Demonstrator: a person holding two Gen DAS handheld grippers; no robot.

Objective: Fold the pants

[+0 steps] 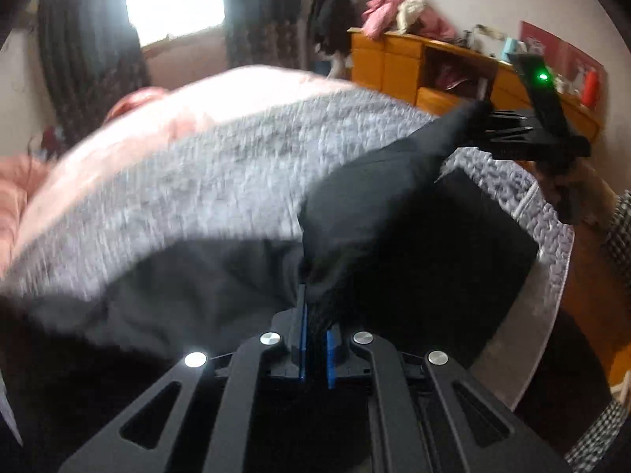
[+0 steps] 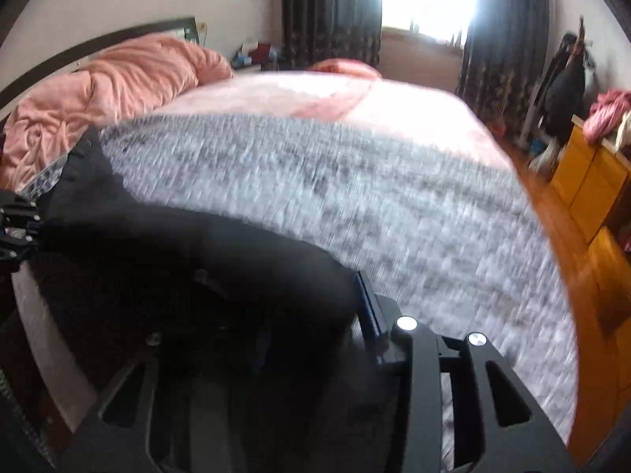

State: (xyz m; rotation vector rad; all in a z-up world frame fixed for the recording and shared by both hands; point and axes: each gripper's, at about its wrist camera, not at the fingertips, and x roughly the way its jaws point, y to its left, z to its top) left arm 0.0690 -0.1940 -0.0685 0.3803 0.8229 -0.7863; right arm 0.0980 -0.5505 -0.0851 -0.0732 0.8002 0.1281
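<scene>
Left hand-held gripper [image 1: 315, 339]: blue pads closed tight on a bunched edge of the black pants [image 1: 374, 205], fabric pinched between them and lifted off the bed. From that pinch the pants stretch up and to the right to the right hand-held gripper [image 1: 483, 112], seen in the left wrist view with a green light lit on its body and a hand [image 1: 579, 193] in a checked sleeve behind it. The cloth reaches its fingers there, but whether they clamp it cannot be told at that angle. In the right wrist view the right hand-held gripper [image 2: 315, 303] has one blue-padded finger [image 2: 368, 307] exposed; the other is buried under black fabric draped over the front of the tool, so pad contact cannot be told. The rest of the pants hangs and lies over a grey knitted blanket [image 2: 355, 205] at the near end of the bed [image 2: 335, 94]. Pink sheet and a rumpled pink duvet [image 2: 110, 90] further back. Both views are motion-blurred.
</scene>
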